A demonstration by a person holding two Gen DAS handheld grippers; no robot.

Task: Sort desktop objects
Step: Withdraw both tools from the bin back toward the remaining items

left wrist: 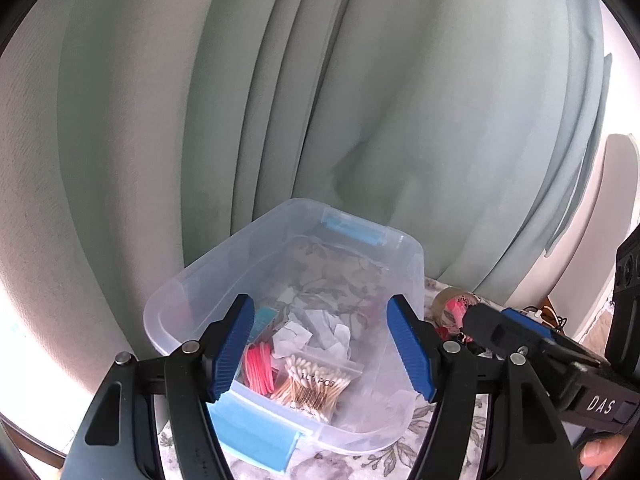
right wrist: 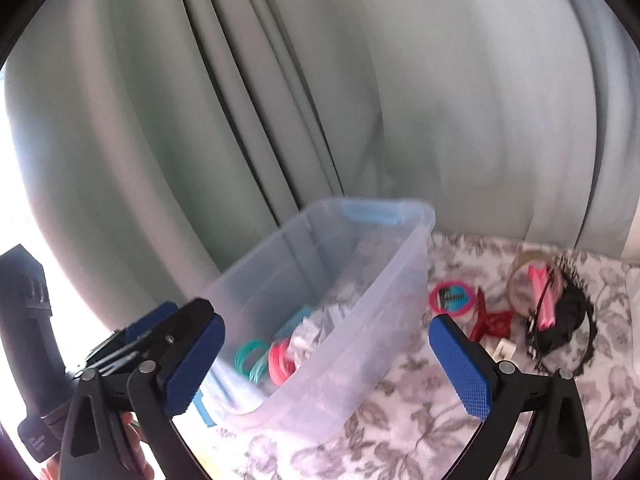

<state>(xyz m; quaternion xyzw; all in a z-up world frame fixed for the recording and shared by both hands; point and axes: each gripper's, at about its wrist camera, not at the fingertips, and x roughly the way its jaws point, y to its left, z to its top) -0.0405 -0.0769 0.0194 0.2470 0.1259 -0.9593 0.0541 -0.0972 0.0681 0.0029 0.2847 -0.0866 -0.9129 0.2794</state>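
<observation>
A clear plastic bin [left wrist: 208, 264] with blue latches stands on the floral tablecloth. Inside lie a bag of cotton swabs [left wrist: 314, 386], pink bands [left wrist: 259, 368] and crumpled paper [left wrist: 320, 330]. My left gripper [left wrist: 322, 350] is open and empty above the bin's near end. My right gripper [right wrist: 326, 364] is open and empty over the bin's right wall [right wrist: 360, 312]; it also shows in the left wrist view [left wrist: 520, 334]. On the cloth right of the bin lie a pink ring [right wrist: 452, 298], a red clip [right wrist: 494, 320], a tape roll [right wrist: 526, 284] and a black lace item [right wrist: 568, 316].
A grey-green curtain [right wrist: 280, 100] hangs close behind the table. The floral tablecloth [right wrist: 400, 420] covers the table in front of and right of the bin. A small white piece [right wrist: 505, 349] lies near the red clip. Teal bands [right wrist: 252, 356] lie in the bin.
</observation>
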